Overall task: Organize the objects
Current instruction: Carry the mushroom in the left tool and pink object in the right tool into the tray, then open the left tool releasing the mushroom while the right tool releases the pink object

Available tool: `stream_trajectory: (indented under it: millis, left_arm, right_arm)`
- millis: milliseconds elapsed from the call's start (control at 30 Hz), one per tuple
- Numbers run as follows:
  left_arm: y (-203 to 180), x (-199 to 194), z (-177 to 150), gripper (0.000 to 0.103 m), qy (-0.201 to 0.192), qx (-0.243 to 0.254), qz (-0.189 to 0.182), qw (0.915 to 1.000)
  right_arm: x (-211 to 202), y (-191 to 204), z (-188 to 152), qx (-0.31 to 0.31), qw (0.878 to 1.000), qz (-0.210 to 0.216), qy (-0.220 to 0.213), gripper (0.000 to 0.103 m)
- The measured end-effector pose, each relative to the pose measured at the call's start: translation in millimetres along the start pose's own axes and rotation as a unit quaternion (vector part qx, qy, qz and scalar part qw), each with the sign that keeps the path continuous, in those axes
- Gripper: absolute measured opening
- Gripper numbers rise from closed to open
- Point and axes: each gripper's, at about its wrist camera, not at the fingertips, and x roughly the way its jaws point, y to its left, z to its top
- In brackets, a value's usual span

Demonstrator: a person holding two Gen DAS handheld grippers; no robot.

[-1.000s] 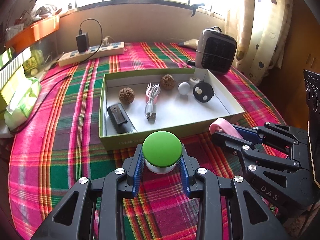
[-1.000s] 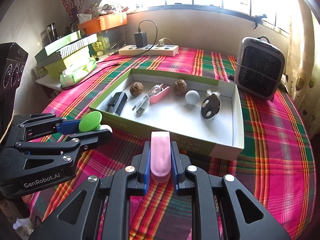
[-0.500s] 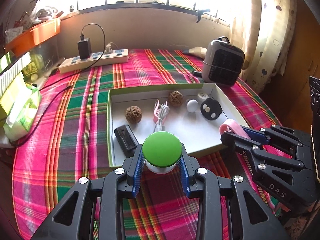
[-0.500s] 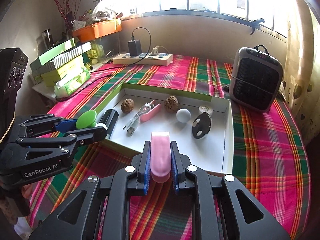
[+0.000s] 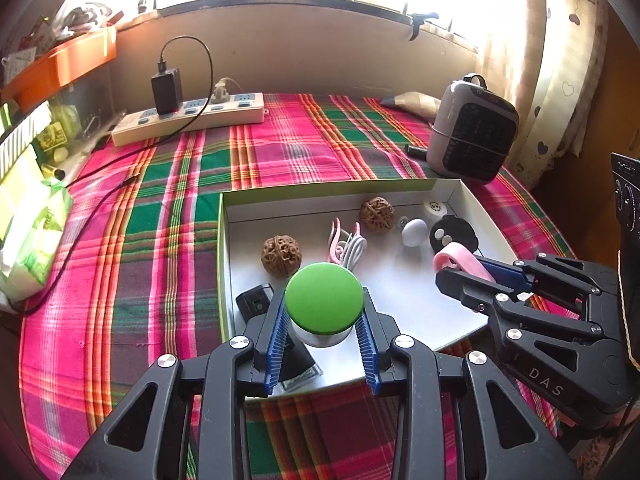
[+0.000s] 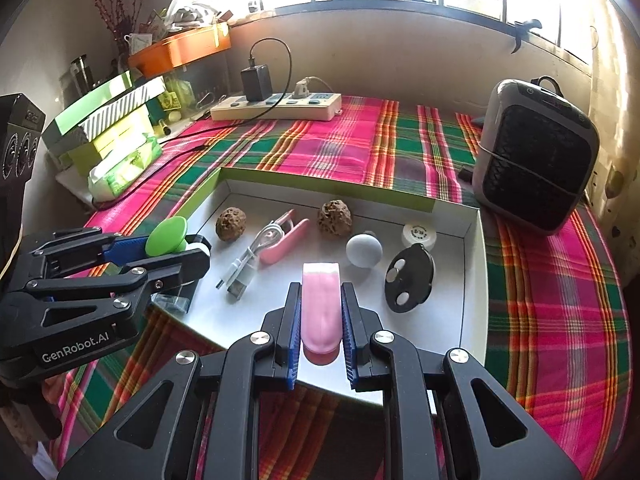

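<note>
My left gripper (image 5: 323, 322) is shut on a green-topped white button (image 5: 324, 304), held over the near left part of the shallow white box (image 5: 348, 190). My right gripper (image 6: 321, 320) is shut on a pink clip (image 6: 321, 304), held over the box's near edge (image 6: 472, 280). Each gripper shows in the other's view: the right gripper (image 5: 456, 266) at the box's right, the left gripper (image 6: 176, 246) at its left. Inside the box lie two walnuts (image 6: 231, 223) (image 6: 335, 217), a white cable with a pink clip (image 6: 264, 248), a grey ball (image 6: 363, 249), a black disc (image 6: 409, 283), a small white round piece (image 6: 419, 234) and a black block (image 5: 256, 302).
The box sits on a plaid tablecloth (image 5: 160, 240). A small heater (image 6: 536, 152) stands at the back right. A power strip (image 6: 276, 106) with a charger lies at the back. Stacked green boxes and tissue packs (image 6: 116, 140) line the left side.
Both grippers have moved forward with their loads, from in front of the box's near wall to over its floor. Neither grip has changed.
</note>
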Motion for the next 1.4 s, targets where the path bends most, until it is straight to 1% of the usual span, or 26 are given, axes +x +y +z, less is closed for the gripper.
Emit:
stream_trajectory:
  millis: [400,500,867,1400]
  left_arm:
    - [3.6,23.7,8.3,0.031,0.015,0.001,0.007,0.9999]
    - [3.9,28.4,9.7,0.019,0.019,0.004,0.009,0.9998]
    - [3.8,38.8,10.7,0.019,0.025,0.007,0.01,0.9996]
    - [5.2,42.2,12.0,0.019,0.026,0.003,0.014,0.9996]
  right_arm:
    - [22.2,-1.4,9.6,-0.003,1.0,0.004,0.02,0.019]
    - [27.4,-2.0,11.6,-0.004,1.0,0.004,0.025,0.019]
    - [40.4,-5.0,11.7,-0.001,0.999,0.0,0.037,0.019]
    - [50.2,-5.7,17.6,-0.009,0.999,-0.015,0.035,0.019]
